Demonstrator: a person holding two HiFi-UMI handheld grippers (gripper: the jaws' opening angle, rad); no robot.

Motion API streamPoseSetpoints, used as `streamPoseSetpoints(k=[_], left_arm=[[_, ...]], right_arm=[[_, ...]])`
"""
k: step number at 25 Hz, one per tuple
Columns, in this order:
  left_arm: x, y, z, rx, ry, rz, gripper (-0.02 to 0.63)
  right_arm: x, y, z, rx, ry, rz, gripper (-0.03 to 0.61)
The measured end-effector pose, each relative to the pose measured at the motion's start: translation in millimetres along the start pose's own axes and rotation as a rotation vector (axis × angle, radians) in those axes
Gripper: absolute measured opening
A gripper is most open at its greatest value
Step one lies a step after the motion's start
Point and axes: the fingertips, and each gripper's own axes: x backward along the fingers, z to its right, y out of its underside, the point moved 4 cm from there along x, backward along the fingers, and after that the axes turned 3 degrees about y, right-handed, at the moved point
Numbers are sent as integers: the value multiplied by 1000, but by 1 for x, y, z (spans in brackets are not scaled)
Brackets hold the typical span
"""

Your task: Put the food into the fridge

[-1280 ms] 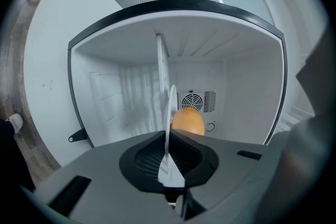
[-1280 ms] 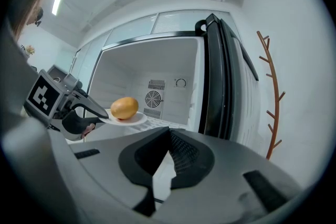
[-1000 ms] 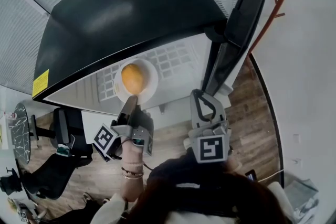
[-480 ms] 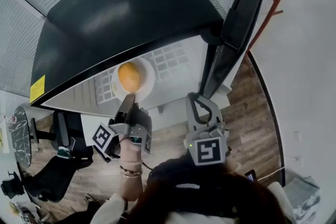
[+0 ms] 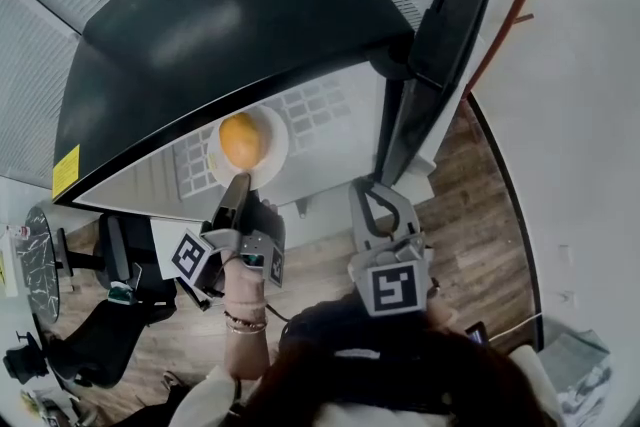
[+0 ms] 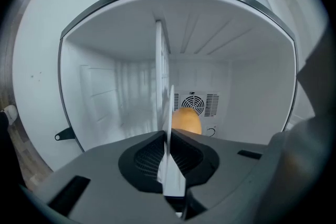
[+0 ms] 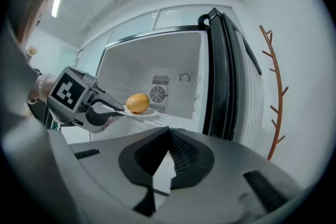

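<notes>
The left gripper (image 5: 237,181) grips the near rim of a white plate (image 5: 277,137), its jaws just eased slightly wider; an orange fruit (image 5: 240,140) sits on it inside the open fridge (image 5: 220,15). Further right, the right gripper (image 5: 366,187) is clenched on nothing, near the door (image 5: 440,45)

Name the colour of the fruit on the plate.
Orange-yellow; the fruit shows best in the head view.

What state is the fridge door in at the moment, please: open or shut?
Open: the fridge door stands swung out to the right, leaving the white compartment and its rear fan exposed.
</notes>
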Motion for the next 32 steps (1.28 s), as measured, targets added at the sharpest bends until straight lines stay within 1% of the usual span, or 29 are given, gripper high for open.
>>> streamPoseSetpoints(k=[15,19,21,23,28,30,32], left_arm=[[-3,0,1,29,9,5,35],[-3,0,2,65,25,0,46],[-3,-1,1,85,38,-1,71],[-4,-2,0,100,41,-2,71],[-3,1,0,99,43,-9,71],[-2,2,1,96,53,-16,91],[1,3,3,86,63,-20,91]], right_arm=[[3,0,1,4,-3,-2,0],[4,0,1,-3,-1,5,0],[5,0,2,-2,3,7,0],[6,0,4,-3,6,8,0],[8,0,6,-17,19,17,0],[9,0,7,-17,21,21,0],[11,-1,6,-13,18,20,0]])
